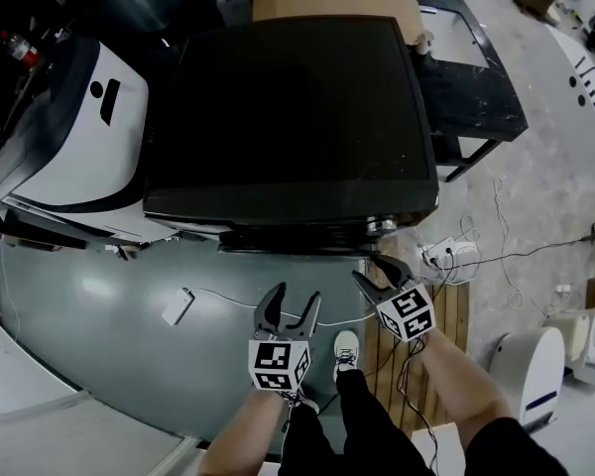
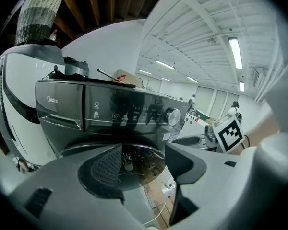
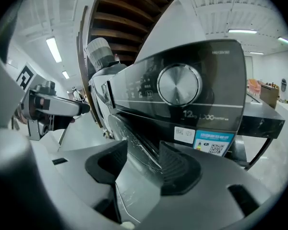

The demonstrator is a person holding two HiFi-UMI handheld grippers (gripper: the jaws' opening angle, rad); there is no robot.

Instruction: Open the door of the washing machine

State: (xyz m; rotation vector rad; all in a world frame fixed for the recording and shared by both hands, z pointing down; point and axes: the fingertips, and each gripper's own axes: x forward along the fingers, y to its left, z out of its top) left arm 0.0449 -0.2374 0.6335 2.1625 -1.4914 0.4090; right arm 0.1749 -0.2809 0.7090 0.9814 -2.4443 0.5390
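Fingers (image 2: pixel 108 164) of the left gripper (image 1: pixel 297 294) gaped empty before the washing machine (image 1: pixel 288 117); the right gripper (image 1: pixel 367 268) was likewise spread, the front door (image 3: pixel 129 131) rim seen between its fingers.

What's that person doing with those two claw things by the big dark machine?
A person stands in front of the dark grey front-loading washing machine with a claw tool in each hand. The right claw is up at the right edge of the machine's round glass door. Its jaws are apart with the door's rim between them, not clamped. The left claw hangs further back, open and empty, pointing at the door. The door doesn't look swung open yet.
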